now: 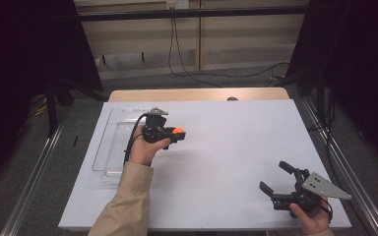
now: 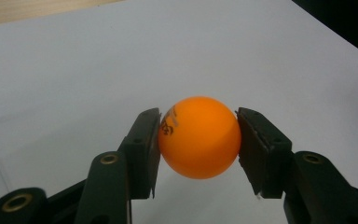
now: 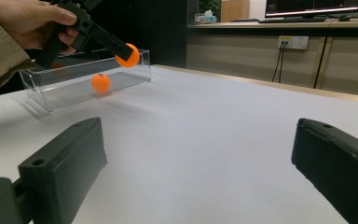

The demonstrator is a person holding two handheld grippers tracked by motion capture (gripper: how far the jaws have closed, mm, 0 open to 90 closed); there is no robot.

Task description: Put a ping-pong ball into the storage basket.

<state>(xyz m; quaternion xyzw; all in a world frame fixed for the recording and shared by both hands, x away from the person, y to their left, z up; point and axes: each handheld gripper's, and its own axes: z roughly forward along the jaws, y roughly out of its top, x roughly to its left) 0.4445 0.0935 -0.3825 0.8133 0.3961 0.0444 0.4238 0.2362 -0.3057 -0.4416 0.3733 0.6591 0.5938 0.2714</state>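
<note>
An orange ball (image 2: 199, 137) with dark print on it sits pinched between the pads of my left gripper (image 1: 178, 132), held a little above the white table top (image 1: 226, 147). In the right gripper view the same ball (image 3: 127, 55) hangs just over the near end of a clear plastic tray (image 3: 42, 88). A second orange ball (image 3: 100, 82) appears inside that tray. My right gripper (image 1: 271, 175) rests near the table's front right corner, jaws spread wide with nothing between them.
The clear tray (image 1: 109, 147) lies along the table's left side, partly behind the left hand and beige sleeve (image 1: 128, 201). A wooden strip (image 1: 197, 94) borders the far edge. Cables run across the floor beyond.
</note>
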